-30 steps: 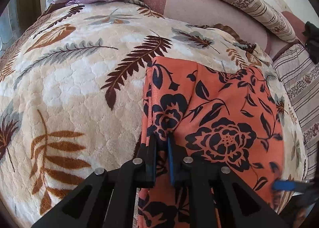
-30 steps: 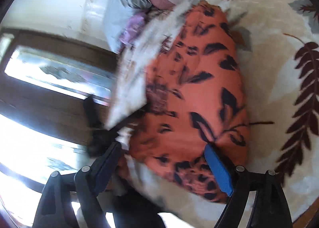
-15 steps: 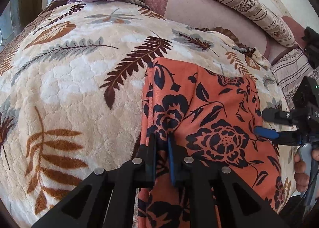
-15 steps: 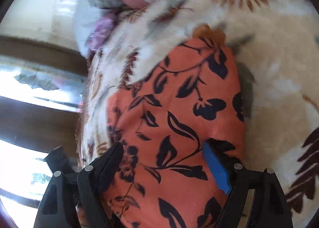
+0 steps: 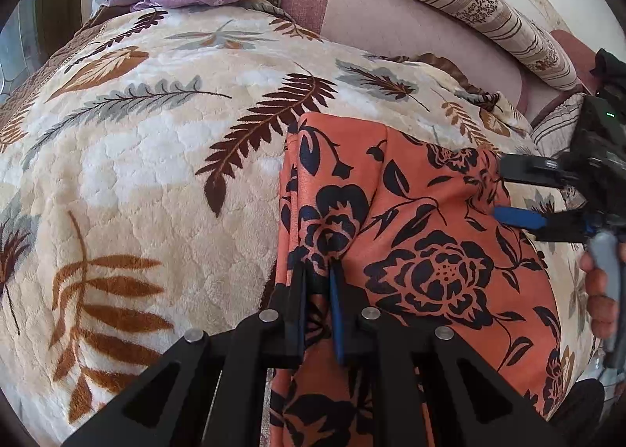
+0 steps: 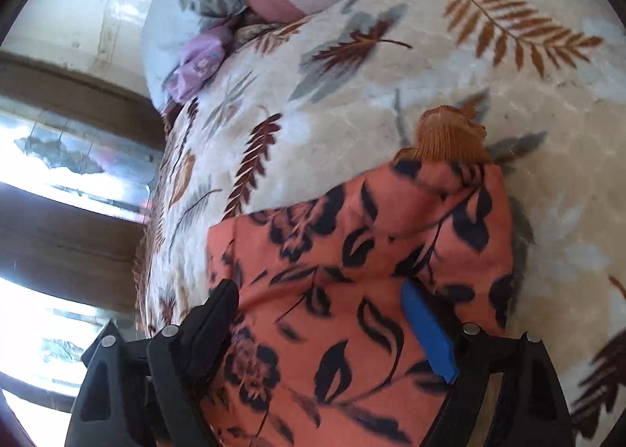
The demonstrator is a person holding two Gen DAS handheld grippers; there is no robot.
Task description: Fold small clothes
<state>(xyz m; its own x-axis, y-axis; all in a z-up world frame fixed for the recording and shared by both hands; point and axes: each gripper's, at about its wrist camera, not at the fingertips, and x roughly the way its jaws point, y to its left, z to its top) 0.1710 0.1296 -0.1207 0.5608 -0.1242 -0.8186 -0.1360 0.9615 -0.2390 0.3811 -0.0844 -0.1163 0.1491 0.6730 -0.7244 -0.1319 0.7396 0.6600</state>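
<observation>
The left hand-held gripper (image 5: 317, 282) is clamped on the orange floral garment (image 5: 422, 235); the right hand-held gripper (image 6: 321, 314) stands apart over it. No legible writing.

plush quilted blanket (image 5: 156, 181), thin matt garment (image 5: 430, 231)

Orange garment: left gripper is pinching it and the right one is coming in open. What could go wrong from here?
1. The left gripper pinches only a narrow bunch near the orange garment's left edge; a pull could slip it free.
2. The right gripper is open over wrinkled cloth, so closing here may catch several layers and leave a crooked fold.
3. The plush blanket lies right beneath; a deep grab might catch it too.
</observation>
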